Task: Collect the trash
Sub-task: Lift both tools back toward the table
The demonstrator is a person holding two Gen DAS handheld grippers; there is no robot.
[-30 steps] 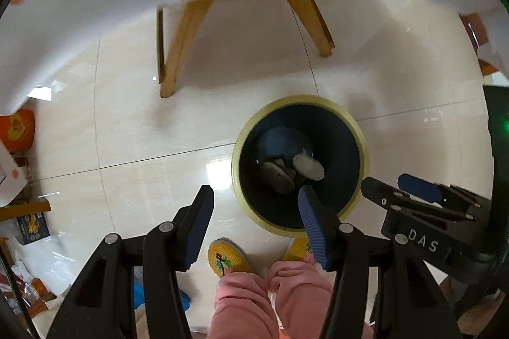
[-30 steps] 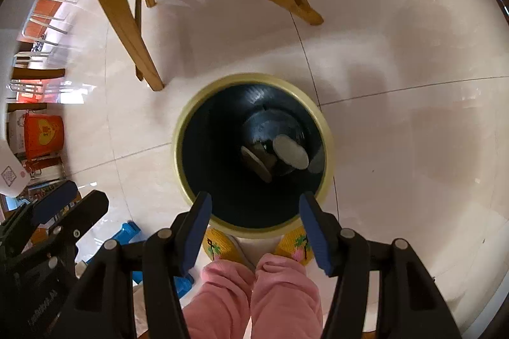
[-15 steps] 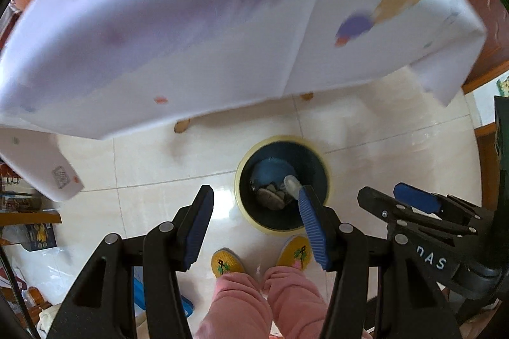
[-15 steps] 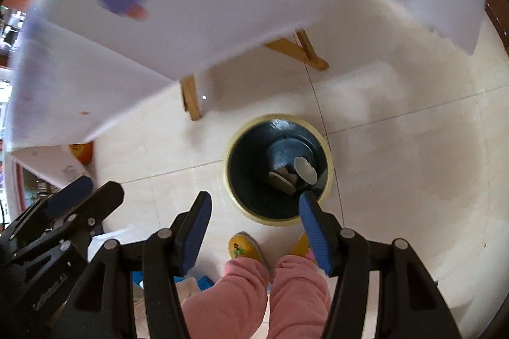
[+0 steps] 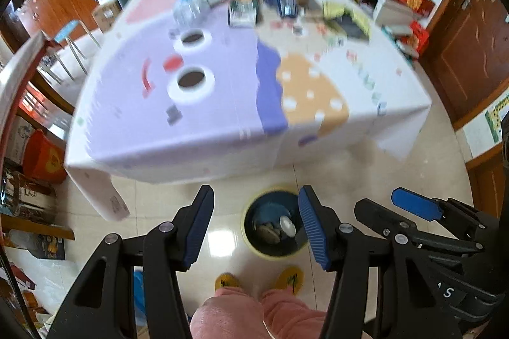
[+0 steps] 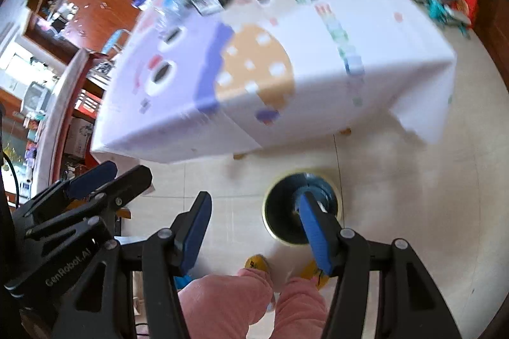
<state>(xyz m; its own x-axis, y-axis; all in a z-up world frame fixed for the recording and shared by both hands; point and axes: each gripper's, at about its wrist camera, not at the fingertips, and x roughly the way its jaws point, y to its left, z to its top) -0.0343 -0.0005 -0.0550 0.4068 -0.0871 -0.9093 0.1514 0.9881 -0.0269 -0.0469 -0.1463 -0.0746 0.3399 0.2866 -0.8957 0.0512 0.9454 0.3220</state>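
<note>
Both views have swung up from the floor within the last second. A second ago each camera looked almost straight down into the bin, which filled the middle of the picture with the underside of the table above it; now the whole tabletop is in sight and the bin has shrunk to a small circle low in the frame. The pictures are smeared, so the lift is still under way.

On the left, the left tongs (image 5: pixel 254 223) stand open with nothing between the blue pads, exactly as wide as before. Just right of them, on the tiled floor near the person's yellow slippers (image 5: pixel 227 281), sits the bin (image 5: pixel 273 223), with a few pale scraps lying in its bottom. Further right, the right tongs (image 6: pixel 256 223) are also open and empty, their gap unchanged; in that view the bin (image 6: pixel 288 205) lies partly behind the right-hand pad.

Beyond the bin stands the table (image 5: pixel 222 129) under a purple, orange and white cloth. Its near half is bare. The remaining clutter (image 5: pixel 254 2) of packets and boxes is heaped along the far edge, too blurred to tell item from item.

As I read it, a drop into the bin is finished and both tongs are free. The next piece to collect is across the table, so a long reach over the bare cloth is called for.
</note>
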